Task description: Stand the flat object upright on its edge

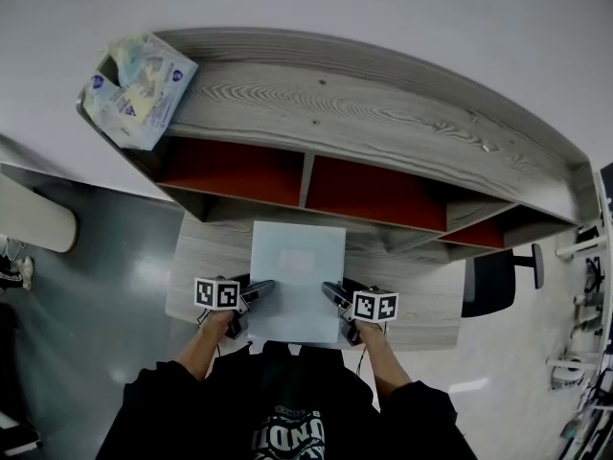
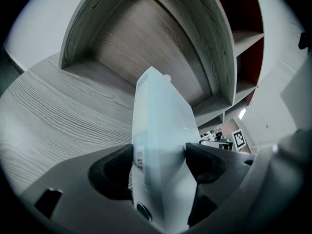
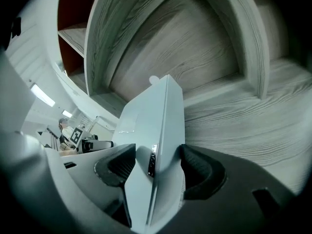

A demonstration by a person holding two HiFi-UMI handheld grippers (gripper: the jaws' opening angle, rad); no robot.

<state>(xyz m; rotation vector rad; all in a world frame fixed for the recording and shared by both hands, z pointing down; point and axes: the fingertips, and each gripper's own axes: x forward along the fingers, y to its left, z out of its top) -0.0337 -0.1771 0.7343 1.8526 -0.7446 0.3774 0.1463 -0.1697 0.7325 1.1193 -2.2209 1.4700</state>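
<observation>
The flat blue box [image 1: 297, 278] is over the wooden desk [image 1: 203, 262], with the shelf [image 1: 335, 103] at 12 o'clock. The left gripper [image 1: 260, 288] squeezes its edge at 9 o'clock. The right gripper [image 1: 331, 292] squeezes its edge at 3 o'clock.

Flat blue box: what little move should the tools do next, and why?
Probably tilt the flat box so its far edge comes down onto the desk. The left tool and right tool each pinch one side, and its broad face looks up.
</observation>
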